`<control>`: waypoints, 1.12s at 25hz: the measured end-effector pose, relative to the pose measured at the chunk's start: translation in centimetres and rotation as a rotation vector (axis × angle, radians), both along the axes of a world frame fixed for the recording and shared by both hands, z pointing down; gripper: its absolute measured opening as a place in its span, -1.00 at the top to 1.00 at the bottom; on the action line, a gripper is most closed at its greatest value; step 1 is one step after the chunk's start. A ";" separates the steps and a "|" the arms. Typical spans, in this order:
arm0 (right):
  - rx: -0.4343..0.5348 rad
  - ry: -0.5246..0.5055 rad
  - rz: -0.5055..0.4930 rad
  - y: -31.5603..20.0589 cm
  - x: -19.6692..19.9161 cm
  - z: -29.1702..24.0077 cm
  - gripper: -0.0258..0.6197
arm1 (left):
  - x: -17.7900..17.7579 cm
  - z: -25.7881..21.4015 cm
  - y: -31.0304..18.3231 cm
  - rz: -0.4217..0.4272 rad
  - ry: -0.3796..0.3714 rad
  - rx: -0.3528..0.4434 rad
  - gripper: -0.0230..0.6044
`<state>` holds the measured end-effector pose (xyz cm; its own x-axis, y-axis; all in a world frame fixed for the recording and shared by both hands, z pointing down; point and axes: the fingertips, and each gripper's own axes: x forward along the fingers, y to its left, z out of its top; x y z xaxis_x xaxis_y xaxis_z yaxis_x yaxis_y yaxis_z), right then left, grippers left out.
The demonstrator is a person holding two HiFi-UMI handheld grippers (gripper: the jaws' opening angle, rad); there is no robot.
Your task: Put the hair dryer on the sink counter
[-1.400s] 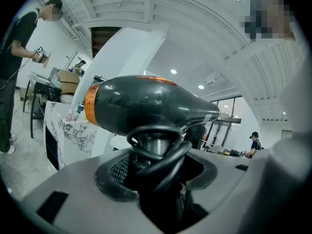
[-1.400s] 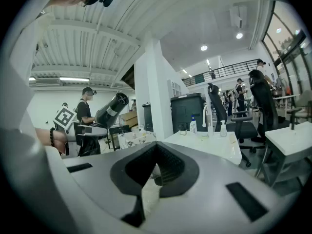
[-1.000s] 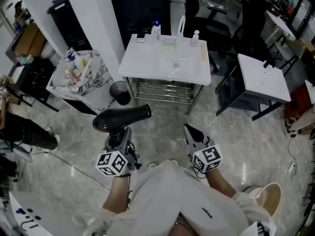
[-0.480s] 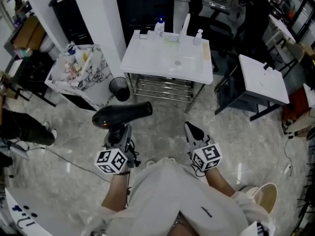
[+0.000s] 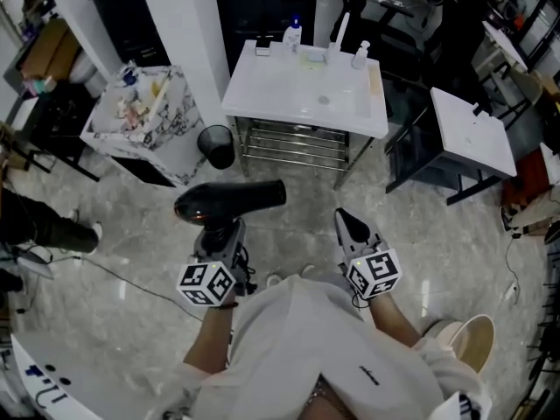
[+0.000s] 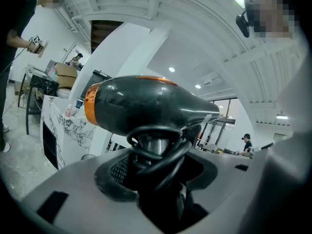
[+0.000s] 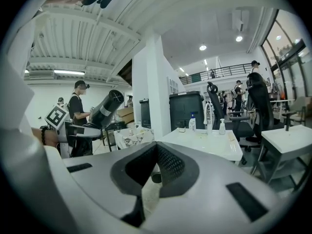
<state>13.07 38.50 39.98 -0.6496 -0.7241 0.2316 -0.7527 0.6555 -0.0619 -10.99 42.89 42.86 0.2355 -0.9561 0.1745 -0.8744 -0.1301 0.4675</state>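
A black hair dryer (image 5: 229, 201) with an orange ring at its back end points right, its handle down between the jaws of my left gripper (image 5: 220, 232), which is shut on that handle. In the left gripper view the hair dryer (image 6: 146, 106) fills the middle, with its coiled cord wrapped round the handle just above the left gripper (image 6: 156, 160). My right gripper (image 5: 344, 217) hangs beside it, shut and empty, and the right gripper (image 7: 155, 144) shows its tips meeting. The white sink counter (image 5: 280, 94) stands ahead across the floor, and the right gripper view shows the sink counter (image 7: 204, 143) too.
Along the counter's back edge stand a faucet (image 5: 339, 31) and pump bottles (image 5: 292, 35). To the left of the counter are a black bin (image 5: 214, 145) and a marble-patterned cart (image 5: 131, 116) with clutter. A second white table (image 5: 472, 134) stands right. A person (image 5: 35, 221) is at the left.
Both grippers and the hair dryer have drifted slightly right and down in the head view, and the sink counter sits a little higher. The grip on the dryer is unchanged.
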 end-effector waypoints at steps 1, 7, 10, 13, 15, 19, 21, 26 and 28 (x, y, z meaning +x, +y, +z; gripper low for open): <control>-0.004 0.004 0.000 0.1 -0.2 0.0 0.87 | -0.1 0.1 0.1 0.003 0.005 -0.005 0.12; 0.000 0.028 -0.004 0.0 -0.6 -0.3 0.87 | -0.4 0.1 0.4 -0.004 0.023 -0.001 0.12; 0.003 0.030 -0.018 -0.2 -1.3 -0.1 0.87 | -0.7 0.5 0.5 -0.011 0.033 -0.007 0.12; 0.005 0.029 -0.042 -0.9 -2.2 0.2 0.87 | -1.3 0.7 0.0 -0.023 0.027 -0.003 0.12; 0.004 0.027 -0.056 -1.6 -2.8 0.4 0.87 | -1.6 0.8 -0.5 -0.032 0.030 -0.002 0.12; 0.003 0.018 -0.076 -3.4 -3.7 0.7 0.87 | -2.1 0.6 -2.0 -0.033 0.004 0.001 0.12; 0.007 0.012 -0.083 -4.5 -4.2 0.7 0.87 | -2.2 0.6 -3.2 -0.030 -0.015 0.000 0.12; -0.005 0.016 -0.100 -7.9 -4.6 1.5 0.87 | -1.8 0.8 -7.2 -0.019 -0.023 -0.014 0.12; -0.011 0.018 -0.104 -9.5 -4.7 1.8 0.87 | -1.6 0.9 -9.1 -0.012 -0.028 -0.017 0.12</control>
<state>8.39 28.96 41.78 -0.7168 -0.6502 0.2519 -0.6816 0.7295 -0.0568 -12.63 33.74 43.72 0.2184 -0.9557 0.1975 -0.8888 -0.1112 0.4446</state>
